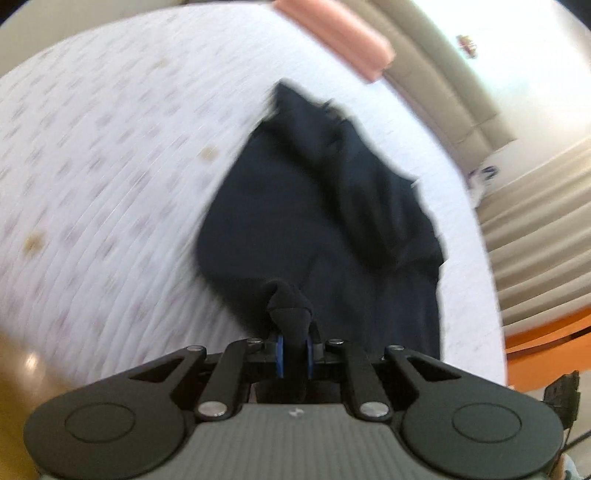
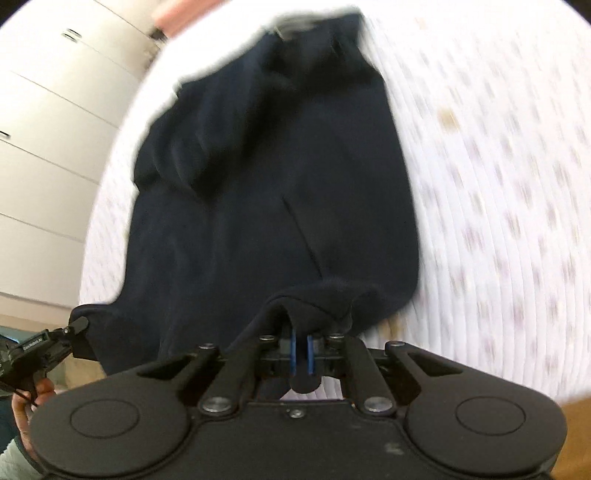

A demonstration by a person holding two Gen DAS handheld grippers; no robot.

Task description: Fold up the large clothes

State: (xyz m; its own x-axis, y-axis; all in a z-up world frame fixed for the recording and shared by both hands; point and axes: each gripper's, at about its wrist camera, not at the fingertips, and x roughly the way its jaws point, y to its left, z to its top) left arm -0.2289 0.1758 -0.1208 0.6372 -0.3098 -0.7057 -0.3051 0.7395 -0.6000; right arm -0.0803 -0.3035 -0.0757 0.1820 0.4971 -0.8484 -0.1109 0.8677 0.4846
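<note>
A large dark navy garment (image 1: 314, 206) lies spread on a white patterned bedsheet (image 1: 110, 184). My left gripper (image 1: 294, 350) is shut on a bunched corner of its near edge. In the right wrist view the same garment (image 2: 273, 192) stretches away from me, and my right gripper (image 2: 302, 350) is shut on another part of its near hem. The left gripper (image 2: 74, 328) also shows at the lower left of that view, pinching the garment's other corner. Both views are motion-blurred.
A pink pillow (image 1: 336, 33) lies at the far end of the bed. White cupboards (image 2: 44, 129) stand on one side. Curtains (image 1: 535, 236) and an orange wooden edge (image 1: 546, 332) are on the other. A brown floor (image 1: 22, 373) shows below the bed edge.
</note>
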